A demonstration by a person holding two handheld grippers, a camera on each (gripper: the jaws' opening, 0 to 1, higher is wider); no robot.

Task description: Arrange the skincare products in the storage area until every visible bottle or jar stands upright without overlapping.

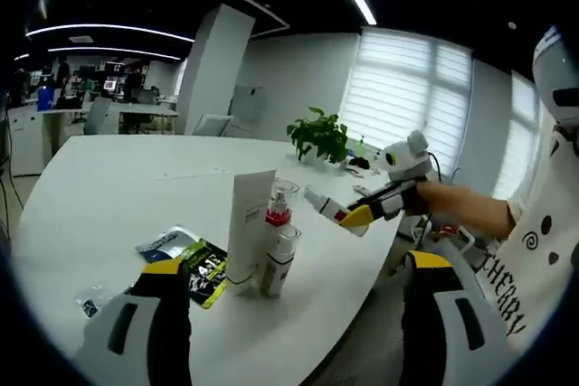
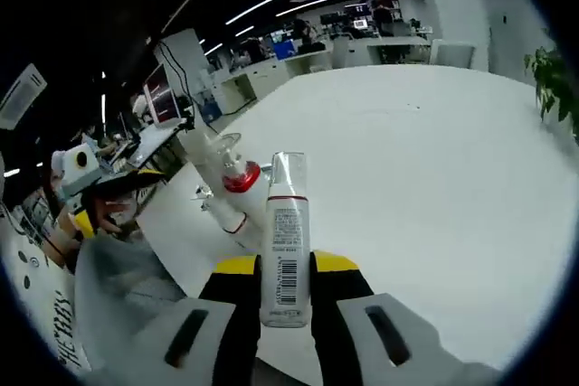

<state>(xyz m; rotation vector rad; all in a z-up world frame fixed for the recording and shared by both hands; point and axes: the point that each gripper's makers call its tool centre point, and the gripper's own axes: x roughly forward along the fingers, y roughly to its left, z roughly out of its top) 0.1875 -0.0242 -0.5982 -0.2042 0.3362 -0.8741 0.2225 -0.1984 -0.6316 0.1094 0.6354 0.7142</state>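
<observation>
A white box (image 1: 249, 223) stands on the white table (image 1: 118, 187), with a red-collared, clear-capped bottle (image 1: 280, 205) and a white bottle (image 1: 278, 261) upright right beside it. My left gripper (image 1: 300, 288) is open, its jaws wide apart on the near side of this group. My right gripper (image 1: 360, 214) comes in from the right, shut on a white bottle (image 1: 318, 198) that is tilted toward the group. In the right gripper view, the right gripper (image 2: 285, 266) clamps the white clear-capped bottle (image 2: 286, 250). Behind it are the red-collared bottle (image 2: 239, 174) and the other white bottle (image 2: 220, 207).
A green-and-black sachet (image 1: 204, 268) and a blue sachet (image 1: 166, 243) lie flat left of the box. A potted plant (image 1: 318, 136) stands at the far edge. The table's front edge runs under my jaws. A person's sleeve (image 1: 534, 250) is at the right.
</observation>
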